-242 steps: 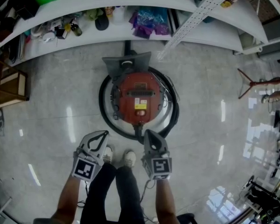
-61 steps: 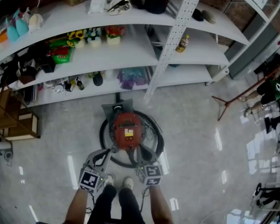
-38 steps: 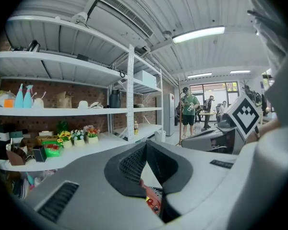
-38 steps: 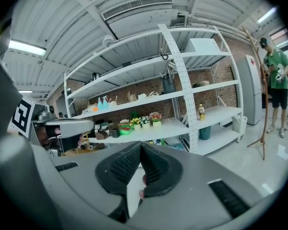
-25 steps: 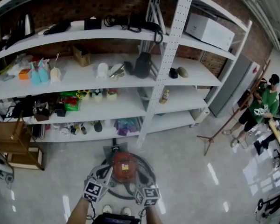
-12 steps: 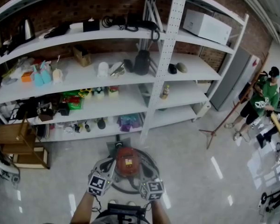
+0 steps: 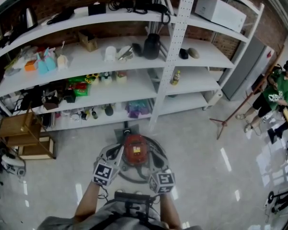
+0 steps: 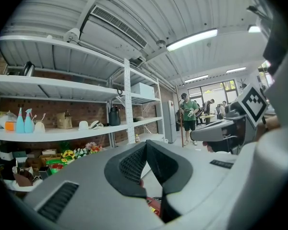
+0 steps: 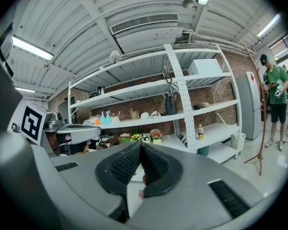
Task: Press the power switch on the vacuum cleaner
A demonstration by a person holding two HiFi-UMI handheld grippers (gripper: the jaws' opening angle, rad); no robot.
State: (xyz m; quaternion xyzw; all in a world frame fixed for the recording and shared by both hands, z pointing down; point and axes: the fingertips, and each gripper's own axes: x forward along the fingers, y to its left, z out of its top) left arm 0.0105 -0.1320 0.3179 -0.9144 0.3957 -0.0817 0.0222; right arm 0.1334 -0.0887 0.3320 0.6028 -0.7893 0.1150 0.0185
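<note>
Red vacuum cleaner (image 7: pixel 135 149) sits on the pale glossy floor (image 7: pixel 206 176), lower centre of the head view, right in front of the person's feet. A black hose (image 7: pixel 130 179) curls round its near side. Its power switch is too small to pick out from here.

Left gripper (image 7: pixel 116 151) is at the lower left of the vacuum and right gripper (image 7: pixel 151 157) at the lower right. Both are held up at about waist height, well above the vacuum and touching nothing. Each points forward at the shelving rather than down.

Jaws on the left: closed, pad tips meeting, nothing between them. A sliver of red shows through the gap behind the tips in the left gripper view.
Jaws on the right: the same, tips together and empty.

White shelving unit (image 7: pixel 182 23) fills the upper half of the frame, with spray bottles (image 7: pixel 44 60) on a shelf at the upper left and a dark jug (image 7: pixel 151 46) near the centre post. Wooden crates (image 7: pixel 19 128) stand at the left edge. A person in a green shirt (image 7: pixel 273 92) is at the far right, well apart from the vacuum.
</note>
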